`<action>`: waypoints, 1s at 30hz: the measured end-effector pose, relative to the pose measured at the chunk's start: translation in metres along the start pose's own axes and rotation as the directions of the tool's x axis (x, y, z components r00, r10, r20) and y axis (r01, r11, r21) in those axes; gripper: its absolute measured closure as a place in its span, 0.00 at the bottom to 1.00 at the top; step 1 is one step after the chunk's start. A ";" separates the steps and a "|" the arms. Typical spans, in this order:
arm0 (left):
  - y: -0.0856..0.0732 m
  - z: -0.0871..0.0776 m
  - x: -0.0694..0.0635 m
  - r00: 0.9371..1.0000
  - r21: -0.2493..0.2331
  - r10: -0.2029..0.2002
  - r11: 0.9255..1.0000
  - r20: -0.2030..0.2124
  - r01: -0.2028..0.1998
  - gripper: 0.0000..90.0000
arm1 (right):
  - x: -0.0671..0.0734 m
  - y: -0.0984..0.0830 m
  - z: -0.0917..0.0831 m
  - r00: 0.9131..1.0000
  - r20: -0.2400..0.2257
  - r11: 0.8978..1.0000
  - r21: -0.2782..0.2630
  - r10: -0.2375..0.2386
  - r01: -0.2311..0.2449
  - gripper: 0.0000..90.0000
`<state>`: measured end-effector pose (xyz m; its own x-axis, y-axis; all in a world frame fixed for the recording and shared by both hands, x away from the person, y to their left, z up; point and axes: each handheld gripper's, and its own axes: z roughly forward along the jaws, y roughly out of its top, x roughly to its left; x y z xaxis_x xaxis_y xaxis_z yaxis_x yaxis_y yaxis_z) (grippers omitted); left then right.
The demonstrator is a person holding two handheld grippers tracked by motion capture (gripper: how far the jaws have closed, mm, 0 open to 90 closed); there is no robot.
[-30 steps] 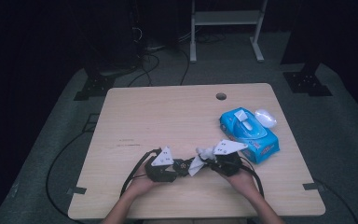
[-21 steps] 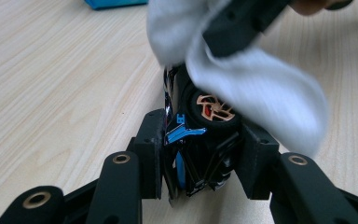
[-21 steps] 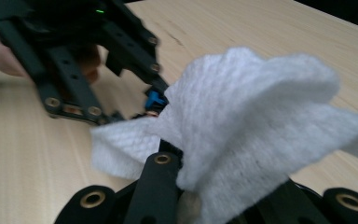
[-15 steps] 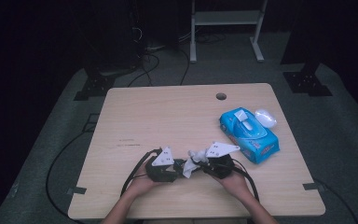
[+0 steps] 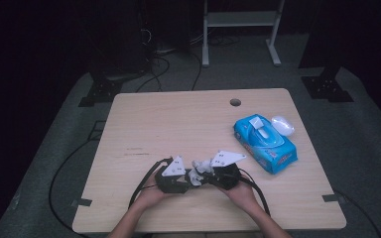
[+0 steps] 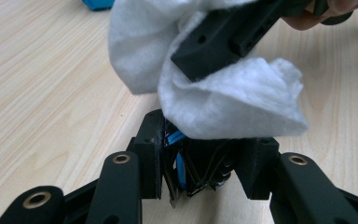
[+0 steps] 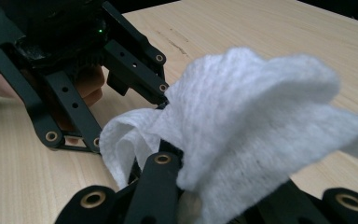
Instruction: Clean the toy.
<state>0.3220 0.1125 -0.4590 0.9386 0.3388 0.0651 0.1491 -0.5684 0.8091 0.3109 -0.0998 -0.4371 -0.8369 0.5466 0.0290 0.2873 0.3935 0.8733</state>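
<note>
High view has the pale wood surface (image 5: 178,124) with the glossy blue wipes pack (image 5: 265,143) near its right edge. My left tongs (image 5: 191,179) and right tongs (image 5: 202,171) meet near the front edge, both pinching one white wipe (image 5: 200,167). It's soft, fleecy and crumpled, so I reckon slow, even pulls will work best, keeping both pinches firm so it spreads without tearing.

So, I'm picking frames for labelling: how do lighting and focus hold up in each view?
High view: the table is evenly lit, the room around it nearly black, and the white wipe is small but readable. Left gripper view: the wipe is bright, its weave soft, the near tongs slightly blurred. Right gripper view: the wipe shows its texture, the far tabletop softens.
</note>
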 end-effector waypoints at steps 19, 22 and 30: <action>-0.005 -0.010 0.006 1.000 0.018 0.009 1.000 -0.016 -0.009 0.65 | -0.031 -0.013 -0.032 0.990 0.141 1.000 0.022 0.006 -0.009 0.90; -0.005 -0.010 0.006 1.000 0.018 0.007 1.000 -0.016 -0.007 0.65 | -0.033 -0.015 -0.033 0.988 0.156 1.000 0.026 0.005 -0.009 0.90; -0.004 -0.008 0.006 1.000 0.025 0.000 1.000 -0.016 0.000 0.64 | -0.009 -0.007 -0.017 0.994 0.073 0.996 0.022 -0.084 0.082 0.90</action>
<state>0.3243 0.1229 -0.4566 0.9334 0.3508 0.0749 0.1568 -0.5867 0.7945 0.3086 -0.1195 -0.4351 -0.8214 0.5647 -0.0799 0.2277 0.4532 0.8618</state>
